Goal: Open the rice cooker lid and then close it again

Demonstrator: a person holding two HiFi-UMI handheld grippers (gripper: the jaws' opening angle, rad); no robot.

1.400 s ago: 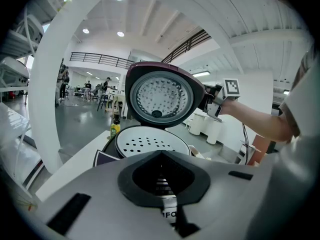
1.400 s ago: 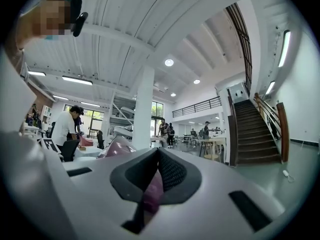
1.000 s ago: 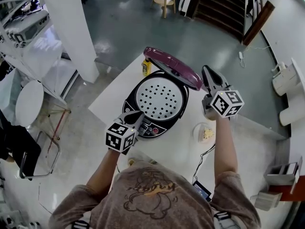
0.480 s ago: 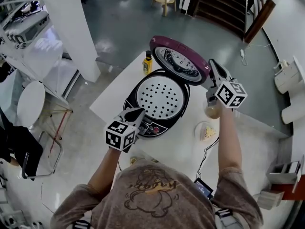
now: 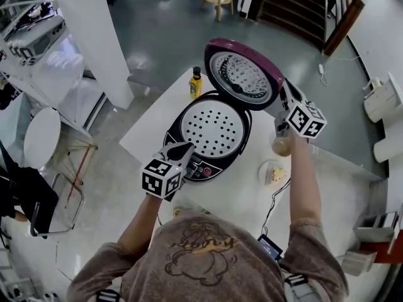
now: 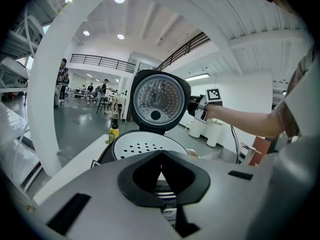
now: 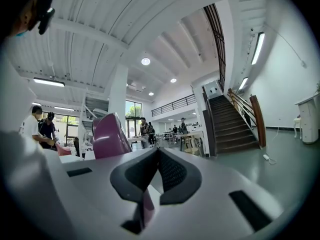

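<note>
Head view, cooker: rice cooker sits on the white table, purple lid standing wide open at the back.
Head view, grippers: my left gripper is at the cooker's front panel, my right gripper just beside the lid's right edge.
Left gripper view: jaws closed tip to tip, nothing between them.
Right gripper view: jaws pinched together, empty; lid just off to the left.

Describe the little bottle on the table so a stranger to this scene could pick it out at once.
Start at the white table and find the rice cooker with its purple lid raised. Left of that lid, at the table's far edge, stands a small bottle. Its yellow body and dark cap set it apart; the plate lies on the cooker's other side.
</note>
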